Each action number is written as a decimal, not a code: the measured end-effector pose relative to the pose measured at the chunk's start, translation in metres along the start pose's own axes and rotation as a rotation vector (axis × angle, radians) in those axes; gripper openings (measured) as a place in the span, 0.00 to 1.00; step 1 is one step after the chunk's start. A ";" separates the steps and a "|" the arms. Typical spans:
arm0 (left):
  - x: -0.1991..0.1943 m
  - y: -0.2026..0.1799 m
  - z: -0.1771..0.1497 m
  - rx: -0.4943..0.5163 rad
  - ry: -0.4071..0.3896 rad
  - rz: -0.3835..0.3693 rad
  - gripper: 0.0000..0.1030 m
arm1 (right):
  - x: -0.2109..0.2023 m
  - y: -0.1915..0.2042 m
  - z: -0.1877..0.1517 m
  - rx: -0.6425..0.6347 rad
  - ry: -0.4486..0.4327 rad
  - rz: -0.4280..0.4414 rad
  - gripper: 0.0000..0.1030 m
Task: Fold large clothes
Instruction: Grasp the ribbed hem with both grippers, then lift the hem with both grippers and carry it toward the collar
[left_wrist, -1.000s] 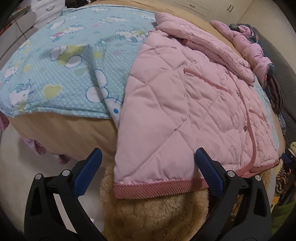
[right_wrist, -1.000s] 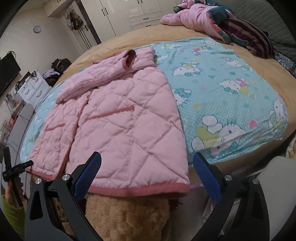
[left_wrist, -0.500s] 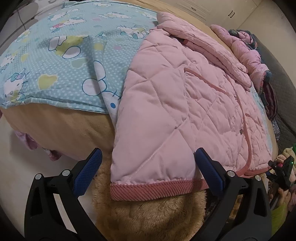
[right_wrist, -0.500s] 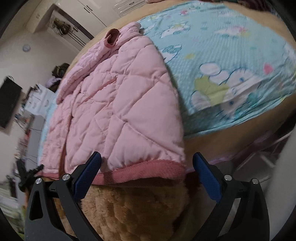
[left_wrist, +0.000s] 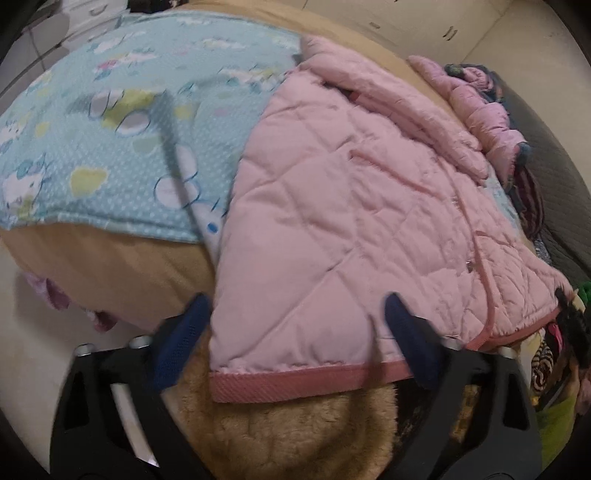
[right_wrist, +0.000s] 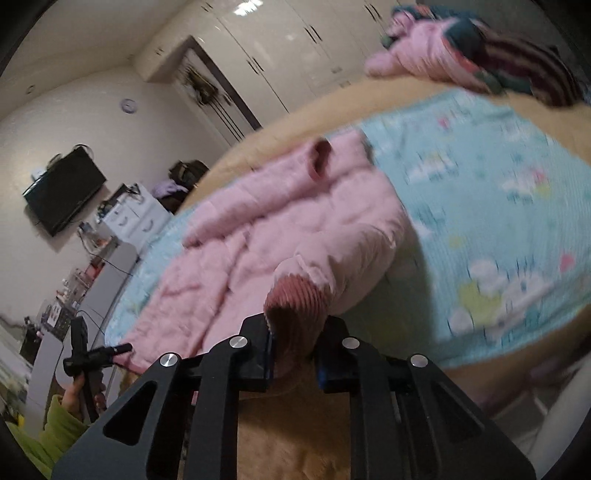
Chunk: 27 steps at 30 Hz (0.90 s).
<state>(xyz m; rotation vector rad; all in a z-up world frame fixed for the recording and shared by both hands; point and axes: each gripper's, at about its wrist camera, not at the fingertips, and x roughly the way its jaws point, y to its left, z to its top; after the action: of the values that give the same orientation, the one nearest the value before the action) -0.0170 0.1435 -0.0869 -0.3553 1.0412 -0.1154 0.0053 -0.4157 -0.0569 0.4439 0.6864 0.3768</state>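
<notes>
Two grippers work at one pink jacket (left_wrist: 369, 206), spread on a blue sheet (left_wrist: 122, 147) over the bed (left_wrist: 110, 273). The right gripper (right_wrist: 293, 356) has its fingers clenched on the ribbed hem corner, lifted. The left gripper (left_wrist: 295, 343) hangs spread wide, straddling the hem's other end.

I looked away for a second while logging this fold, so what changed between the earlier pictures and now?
The right claw went from open around the hem corner of the pink jacket to shut on that ribbed hem, lifting it into a bunch. The left claw stays open astride the hem's other end, not gripping. The blue cartoon sheet lies as before.
</notes>
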 end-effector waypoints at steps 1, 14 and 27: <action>-0.001 -0.002 0.001 0.001 -0.003 -0.004 0.64 | 0.000 0.000 0.005 -0.007 -0.011 0.005 0.15; -0.038 -0.030 0.045 0.048 -0.177 -0.115 0.20 | 0.010 0.010 0.057 0.007 -0.107 0.050 0.14; -0.056 -0.042 0.109 0.028 -0.300 -0.178 0.18 | 0.017 0.014 0.106 0.015 -0.200 0.055 0.14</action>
<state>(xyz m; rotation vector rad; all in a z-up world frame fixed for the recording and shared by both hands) 0.0514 0.1445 0.0228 -0.4255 0.7098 -0.2285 0.0871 -0.4243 0.0142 0.5084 0.4838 0.3732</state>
